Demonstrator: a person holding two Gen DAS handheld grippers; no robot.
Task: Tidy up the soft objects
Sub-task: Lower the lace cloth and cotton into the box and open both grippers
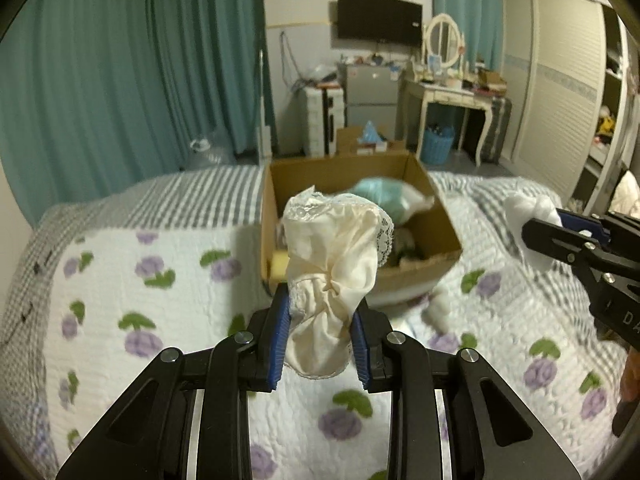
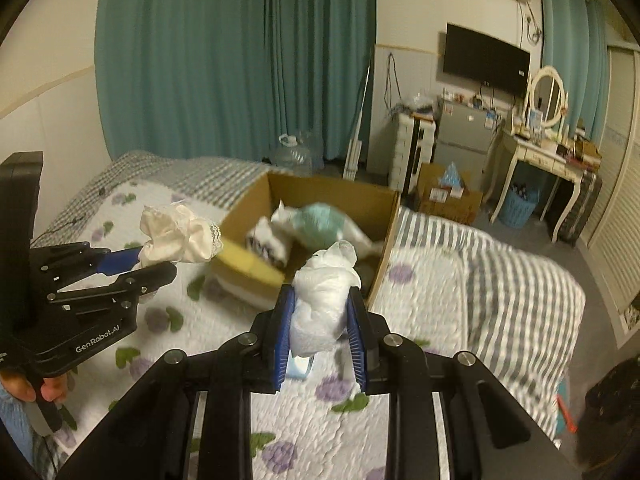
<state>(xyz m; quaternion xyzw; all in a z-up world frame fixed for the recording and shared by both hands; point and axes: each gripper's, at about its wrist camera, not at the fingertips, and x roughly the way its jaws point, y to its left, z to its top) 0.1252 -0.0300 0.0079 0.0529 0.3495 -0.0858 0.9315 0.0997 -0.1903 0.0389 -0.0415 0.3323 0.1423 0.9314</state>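
My left gripper (image 1: 319, 312) is shut on a cream lace-trimmed cloth (image 1: 336, 264) and holds it above the bed, just short of the open cardboard box (image 1: 424, 270). The cloth also shows in the right wrist view (image 2: 180, 236). My right gripper (image 2: 320, 308) is shut on a crumpled white cloth (image 2: 324, 300), also above the bed near the box's front edge (image 2: 384, 256). It shows at the right of the left wrist view (image 1: 524, 208). Inside the box lie a mint and white bundle (image 2: 320, 220), a yellow sponge (image 2: 252, 266) and other soft items.
The bed has a white quilt with purple flowers (image 1: 160, 272) and a grey striped blanket (image 2: 500, 276). Beyond it are teal curtains (image 1: 120, 60), a water jug (image 2: 294, 156), a small fridge (image 2: 466, 136), a second box on the floor (image 2: 448, 196) and a dressing table (image 2: 548, 152).
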